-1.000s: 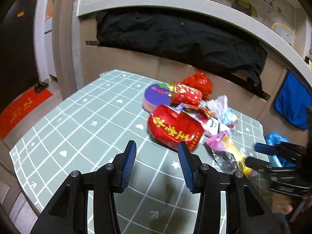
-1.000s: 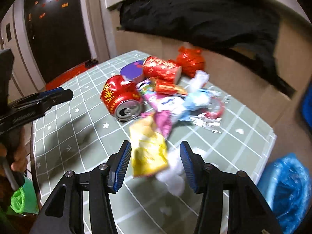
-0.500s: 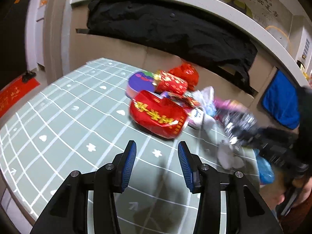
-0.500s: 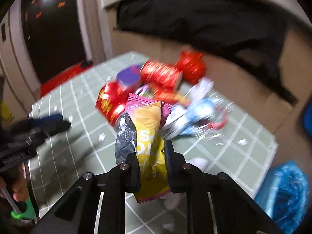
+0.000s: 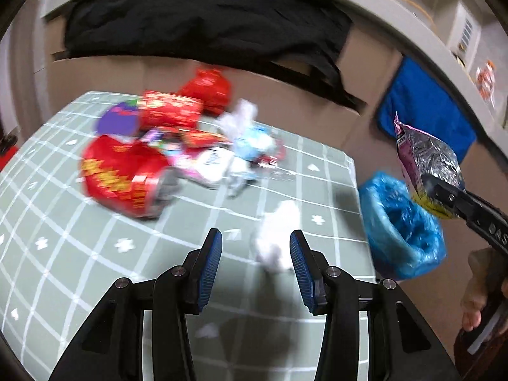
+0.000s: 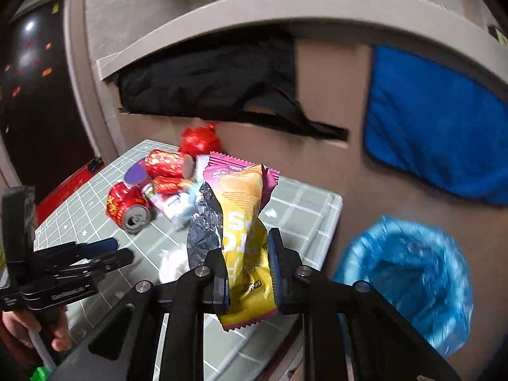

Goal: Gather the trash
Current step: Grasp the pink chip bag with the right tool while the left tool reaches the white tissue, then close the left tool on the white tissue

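Aloft, the right gripper (image 6: 249, 274) clamps a yellow-and-pink chip bag (image 6: 243, 222) off the table's right edge, near the blue-lined trash bin (image 6: 409, 281). Left gripper (image 5: 255, 265): jaws spread, nothing held, over the green grid-patterned table (image 5: 63, 254) near a crumpled white tissue (image 5: 277, 238). Red cans (image 5: 122, 179) and wrappers (image 5: 209, 162) lie clustered farther back.

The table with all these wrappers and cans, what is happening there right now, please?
A person is clearing trash with a hand-held gripper in each hand. The right gripper is shut on a yellow and pink chip bag, held up off the table near the blue-lined trash bin. The left gripper is open, just above a white crumpled tissue. A red can and other wrappers lie on the table.
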{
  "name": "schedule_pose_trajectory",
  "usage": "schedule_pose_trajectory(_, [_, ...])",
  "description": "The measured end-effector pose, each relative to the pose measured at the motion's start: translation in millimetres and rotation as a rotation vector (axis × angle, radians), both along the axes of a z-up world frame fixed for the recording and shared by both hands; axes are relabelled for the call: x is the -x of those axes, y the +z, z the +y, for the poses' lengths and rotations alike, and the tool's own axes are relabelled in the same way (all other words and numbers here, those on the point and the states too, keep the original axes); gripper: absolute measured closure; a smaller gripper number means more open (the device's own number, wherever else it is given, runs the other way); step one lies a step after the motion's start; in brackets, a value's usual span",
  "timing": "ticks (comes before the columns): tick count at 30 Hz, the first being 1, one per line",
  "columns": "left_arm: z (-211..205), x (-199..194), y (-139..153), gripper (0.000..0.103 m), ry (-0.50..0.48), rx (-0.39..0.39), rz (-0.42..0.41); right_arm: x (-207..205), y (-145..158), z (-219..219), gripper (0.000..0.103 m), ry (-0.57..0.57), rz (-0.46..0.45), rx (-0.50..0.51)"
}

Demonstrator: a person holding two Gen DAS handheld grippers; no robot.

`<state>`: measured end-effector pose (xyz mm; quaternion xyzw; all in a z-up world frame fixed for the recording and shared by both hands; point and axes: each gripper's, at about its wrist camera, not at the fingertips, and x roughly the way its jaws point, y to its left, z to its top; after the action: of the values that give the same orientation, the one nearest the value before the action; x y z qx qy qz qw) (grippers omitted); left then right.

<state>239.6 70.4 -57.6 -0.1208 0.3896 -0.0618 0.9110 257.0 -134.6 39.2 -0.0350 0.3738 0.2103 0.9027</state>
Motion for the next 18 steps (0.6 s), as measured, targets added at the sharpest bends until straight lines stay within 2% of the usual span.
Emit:
schedule_pose_trajectory(3, [-20.3, -16.7, -7.8, 0.058, -0.024, -0.013, 0.038, 5.2, -9.7, -19.4, 0.086, -0.023, 0.021, -0.010])
schedule_pose_trajectory(8, [-41.3, -30.5, -18.3, 0.057, -0.011, -0.099, 0.072, 20.0, -20.0, -45.2, 0.085, -0.044, 0.038, -0.018])
schedule_pose_trajectory(12, [-41.0, -35.8, -24.2, 0.058, 0.002, -0.079, 0.099, 24.3, -25.7, -60.0, 0.085, -0.068, 0.053, -0.019])
schedule_pose_trajectory(18, [-38.1, -41.5, -32.2, 0.059, 0.013, -0.103, 0.116, 24.5, -29.1, -65.9, 0.085, -0.081, 0.065, -0.052])
